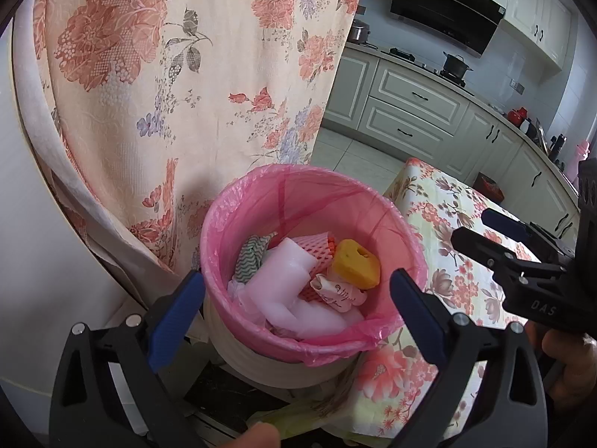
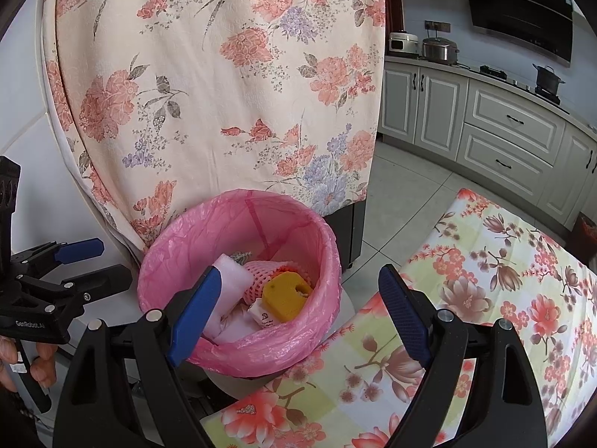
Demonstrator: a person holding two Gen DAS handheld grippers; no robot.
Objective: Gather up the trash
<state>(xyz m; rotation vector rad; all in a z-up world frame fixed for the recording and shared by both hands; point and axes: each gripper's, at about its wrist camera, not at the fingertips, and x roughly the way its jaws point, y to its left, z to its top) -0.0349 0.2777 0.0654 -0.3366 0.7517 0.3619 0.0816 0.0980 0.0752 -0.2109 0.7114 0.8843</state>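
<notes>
Both tools, left (image 1: 296,302) and right (image 2: 298,308), gape empty above crinkly pink-lined round bin (image 1: 224,224) holding yellow sponge (image 1: 356,263).

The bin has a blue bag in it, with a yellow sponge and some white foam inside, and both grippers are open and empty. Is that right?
Not quite. The bag lining the bin is pink, not blue; both wrist views show it. The rest holds: a yellow sponge and white foam lie inside, and the left gripper and right gripper are open and empty.
</notes>
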